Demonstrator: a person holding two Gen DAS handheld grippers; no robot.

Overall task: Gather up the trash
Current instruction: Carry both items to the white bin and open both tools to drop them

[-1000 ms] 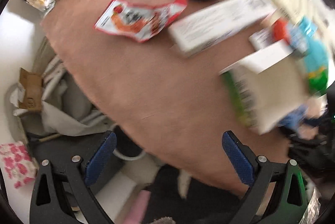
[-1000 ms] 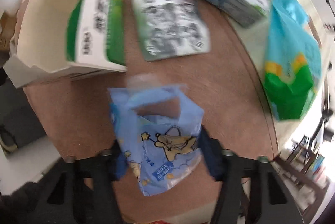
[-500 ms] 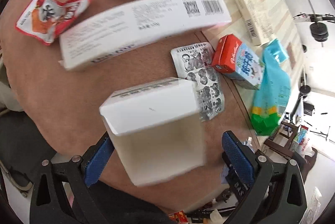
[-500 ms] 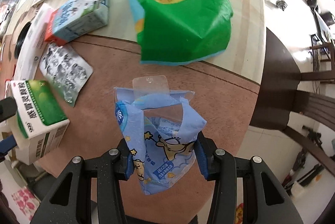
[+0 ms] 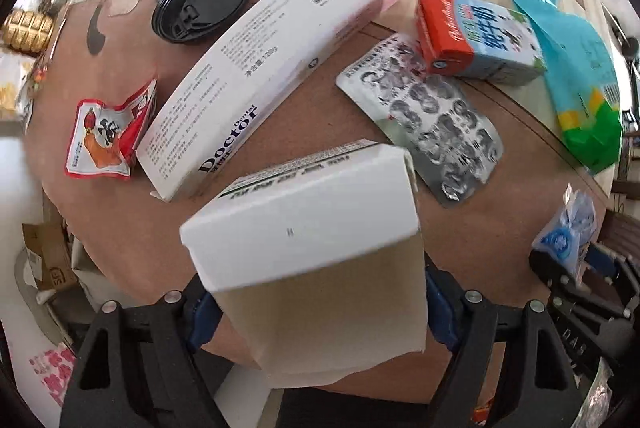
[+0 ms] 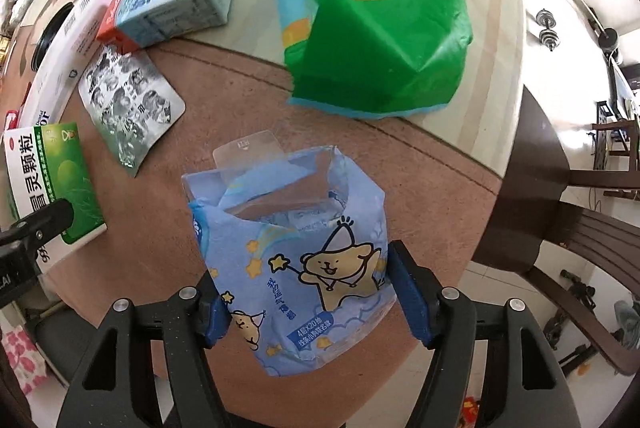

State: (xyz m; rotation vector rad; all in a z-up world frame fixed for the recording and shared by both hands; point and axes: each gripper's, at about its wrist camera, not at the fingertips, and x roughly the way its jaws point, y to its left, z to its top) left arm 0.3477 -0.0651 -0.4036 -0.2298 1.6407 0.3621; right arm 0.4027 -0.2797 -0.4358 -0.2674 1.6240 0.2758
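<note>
Left wrist cam: left gripper jaws pinch a white medicine box. Right gripper jaws squeeze the blue tissue wrapper, green bag beyond.

Bright daylight, fisheye-warped edges, slight motion blur.

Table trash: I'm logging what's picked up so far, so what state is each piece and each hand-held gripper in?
Left hand-held gripper: shut on medicine box, end open.
Right hand-held gripper: shut on tissue wrapper, torn open.
Toothpaste box: lying flat.
Milk carton: on its side.
Blister pack: lying flat.
Cup lid: lying flat.
</note>
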